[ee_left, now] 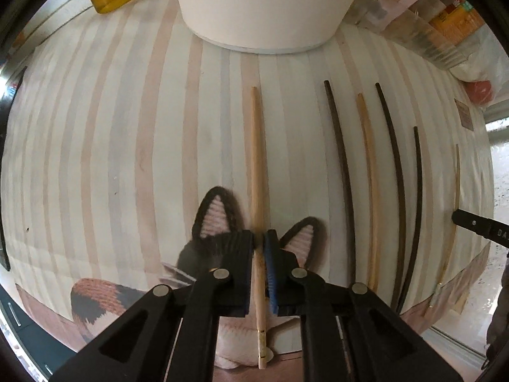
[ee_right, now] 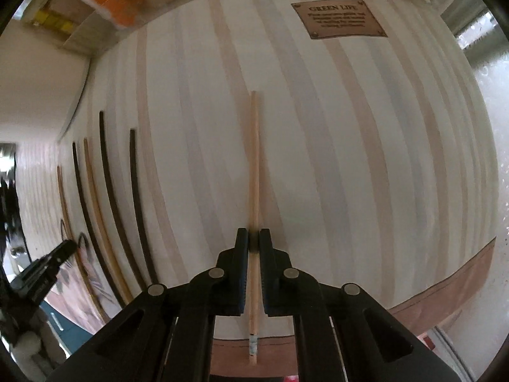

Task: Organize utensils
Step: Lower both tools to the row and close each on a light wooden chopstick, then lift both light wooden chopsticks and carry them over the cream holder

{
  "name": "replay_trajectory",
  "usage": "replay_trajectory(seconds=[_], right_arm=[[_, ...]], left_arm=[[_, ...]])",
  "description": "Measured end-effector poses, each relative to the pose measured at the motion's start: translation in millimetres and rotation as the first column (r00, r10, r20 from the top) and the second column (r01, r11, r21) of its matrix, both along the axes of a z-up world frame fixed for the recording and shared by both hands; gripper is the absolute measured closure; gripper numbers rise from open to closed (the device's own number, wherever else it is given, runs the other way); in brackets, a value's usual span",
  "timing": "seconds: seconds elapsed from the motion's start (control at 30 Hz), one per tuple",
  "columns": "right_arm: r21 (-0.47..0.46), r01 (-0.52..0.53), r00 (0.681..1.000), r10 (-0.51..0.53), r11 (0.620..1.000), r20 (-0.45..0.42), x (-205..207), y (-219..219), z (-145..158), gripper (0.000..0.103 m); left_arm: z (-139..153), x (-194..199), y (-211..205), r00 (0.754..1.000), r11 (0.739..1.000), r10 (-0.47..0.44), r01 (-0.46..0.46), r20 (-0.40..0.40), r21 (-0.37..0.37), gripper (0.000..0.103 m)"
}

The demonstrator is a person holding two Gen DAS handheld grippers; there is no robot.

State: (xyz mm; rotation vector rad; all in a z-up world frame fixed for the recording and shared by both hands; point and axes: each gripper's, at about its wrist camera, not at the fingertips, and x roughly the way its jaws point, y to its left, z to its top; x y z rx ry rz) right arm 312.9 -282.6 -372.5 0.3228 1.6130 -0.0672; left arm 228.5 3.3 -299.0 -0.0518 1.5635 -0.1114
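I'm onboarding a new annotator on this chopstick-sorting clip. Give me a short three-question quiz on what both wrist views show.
1. True or false: each gripper is shut on a light wooden chopstick.
2. Multiple choice: in the left wrist view, how many dark chopsticks lie on the striped mat? A) one B) three C) five
3. Fill in: the brown label on the mat reads "GREEN ____".

Key:
1. True: left gripper holds one light chopstick, right gripper another light chopstick.
2. B
3. LIFE
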Motion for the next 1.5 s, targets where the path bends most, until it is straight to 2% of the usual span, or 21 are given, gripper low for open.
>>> replay_trajectory(seconds=[0.1,0.27,0.3,0.4,0.47,0.57,0.6,0.67,0.7,0.8,0.93,1.2,1.5], right_arm=[[-0.015,-0.012,1.0,0.012,1.0,-0.017,11,-5,0,0.095],[-0.078,-0.038,0.999,0.037,0.996,-0.024,34,8,3,0.094],[-0.084,-0.038,0.999,0.037,0.996,-0.023,37,8,3,0.092],[-0.084,-0.035,0.999,0.034,0.996,-0.016,45,17,5,0.072],[-0.103,-0.039,0.999,0.038,0.994,-0.011,54,20,6,0.068],[-0.168,-0.054,0.998,0.057,0.984,0.013,63,35,6,0.069],[-0.177,-0.058,0.998,0.063,0.982,0.023,64,39,6,0.072],[-0.187,-0.06,0.997,0.069,0.981,0.043,68,40,9,0.094],[-0.189,-0.059,0.996,0.069,0.98,0.047,70,42,11,0.096],[-0.171,-0.057,0.996,0.068,0.984,0.057,70,39,14,0.097],[-0.107,-0.025,0.995,0.036,0.994,0.097,61,21,21,0.097],[0.006,0.006,0.973,-0.007,1.0,0.229,46,17,72,0.097],[0.061,-0.045,0.945,0.023,0.997,0.325,28,31,106,0.097]], left_arm=[[-3,25,7,1.0,1.0,-0.004,0.004,-0.007,-0.011,0.094],[-5,43,2,0.999,0.999,-0.035,0.035,-0.005,0.001,0.094],[-5,46,1,0.999,0.999,-0.04,0.04,-0.005,0.004,0.094],[-2,57,0,0.999,0.999,-0.041,0.041,-0.001,0.001,0.094],[-1,66,-1,0.999,0.999,-0.047,0.047,0.004,0.003,0.094],[-2,75,-7,0.998,0.998,-0.06,0.06,0.015,0.012,0.097],[-1,78,-7,0.998,0.998,-0.059,0.059,0.017,0.011,0.098],[-1,83,-7,0.998,0.998,-0.057,0.057,0.022,0.009,0.098],[-7,81,-11,0.998,0.999,-0.053,0.052,0.024,0.008,0.099],[-4,82,-10,0.998,0.999,-0.047,0.047,0.034,0.0,0.099],[19,77,-1,0.996,0.999,-0.048,0.049,0.073,-0.016,0.099],[63,75,17,0.988,0.999,-0.034,0.039,0.153,-0.029,0.099],[115,47,17,0.959,0.997,-0.015,0.035,0.283,-0.066,0.099]])
